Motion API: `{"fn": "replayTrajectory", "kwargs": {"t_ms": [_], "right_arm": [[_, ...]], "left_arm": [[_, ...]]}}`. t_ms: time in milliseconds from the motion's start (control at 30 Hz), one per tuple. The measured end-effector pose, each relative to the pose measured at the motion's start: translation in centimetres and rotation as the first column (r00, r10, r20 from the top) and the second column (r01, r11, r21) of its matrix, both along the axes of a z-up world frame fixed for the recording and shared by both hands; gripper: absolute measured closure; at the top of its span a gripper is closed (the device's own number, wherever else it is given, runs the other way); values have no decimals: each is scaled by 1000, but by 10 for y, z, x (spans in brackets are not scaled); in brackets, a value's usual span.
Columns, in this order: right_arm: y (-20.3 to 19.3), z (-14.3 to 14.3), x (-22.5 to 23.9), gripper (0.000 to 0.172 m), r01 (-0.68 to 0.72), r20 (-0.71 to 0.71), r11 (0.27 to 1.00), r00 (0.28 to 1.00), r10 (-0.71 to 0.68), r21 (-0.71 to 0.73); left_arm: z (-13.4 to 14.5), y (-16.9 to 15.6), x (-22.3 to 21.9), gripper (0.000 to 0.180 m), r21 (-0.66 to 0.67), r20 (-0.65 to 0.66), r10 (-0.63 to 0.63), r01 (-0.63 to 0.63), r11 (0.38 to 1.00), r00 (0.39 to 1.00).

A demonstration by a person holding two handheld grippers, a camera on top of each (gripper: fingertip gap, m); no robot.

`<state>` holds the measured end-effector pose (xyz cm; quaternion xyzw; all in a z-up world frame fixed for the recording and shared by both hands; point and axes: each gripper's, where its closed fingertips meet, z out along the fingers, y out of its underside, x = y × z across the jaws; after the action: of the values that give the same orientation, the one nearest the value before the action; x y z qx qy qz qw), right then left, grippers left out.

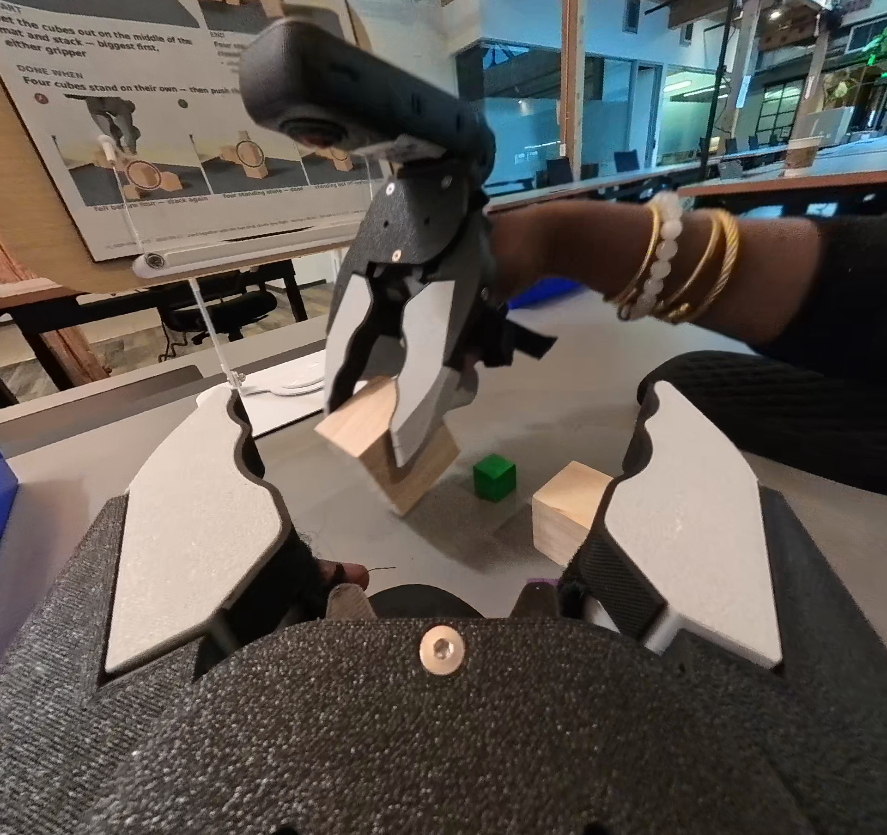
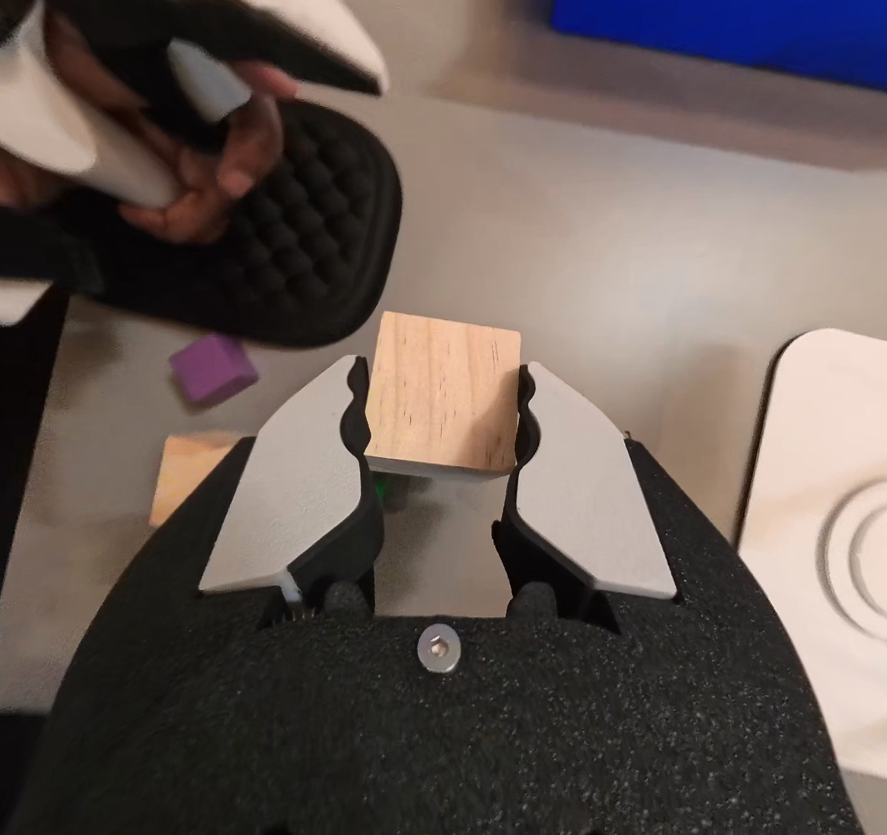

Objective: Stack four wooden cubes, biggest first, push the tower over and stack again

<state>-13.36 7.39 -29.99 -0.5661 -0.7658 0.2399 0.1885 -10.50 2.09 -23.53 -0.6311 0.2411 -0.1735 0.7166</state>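
The right gripper point(image 2: 444, 408) is clamping a plain wooden cube point(image 2: 441, 399) mid-frame, tilted above the table; the left gripper point(image 1: 441, 432) is sitting wide apart, nearest another wooden cube point(image 1: 566, 509) at lower right.

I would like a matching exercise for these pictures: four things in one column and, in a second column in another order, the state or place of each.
1. right gripper
2. left gripper
3. green cube
4. purple cube

A. wide open, nothing between its fingers
B. on the table, below the held block
C. pressed on a tilted wooden block
D. on the table near the black padded case

Pairs: 1-C, 2-A, 3-B, 4-D
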Motion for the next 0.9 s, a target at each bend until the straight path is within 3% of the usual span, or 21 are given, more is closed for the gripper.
{"fn": "replayTrajectory", "kwargs": {"t_ms": [133, 367, 467, 667, 900], "right_arm": [[6, -10, -18, 113, 68, -122, 997, 990, -73, -45], [8, -24, -16, 113, 110, -158, 994, 981, -108, 1], [13, -29, -15, 112, 94, -163, 992, 983, -79, 85], [14, -6, -11, 88, 144, -228, 983, 967, -116, 113], [8, 14, 19, 85, 148, -188, 983, 974, -127, 104]], "left_arm": [[0, 1, -1, 34, -6, 4, 5, -4, 1000, 1000], [-5, 2, 5, 34, -12, -49, 4, -5, 1000, 999], [-5, 1, 6, 34, 2, -59, 7, -7, 1000, 998], [-5, 1, 6, 34, -4, -52, -4, 4, 1000, 999], [-4, 1, 4, 34, -4, -37, -3, 2, 1000, 999]]}}
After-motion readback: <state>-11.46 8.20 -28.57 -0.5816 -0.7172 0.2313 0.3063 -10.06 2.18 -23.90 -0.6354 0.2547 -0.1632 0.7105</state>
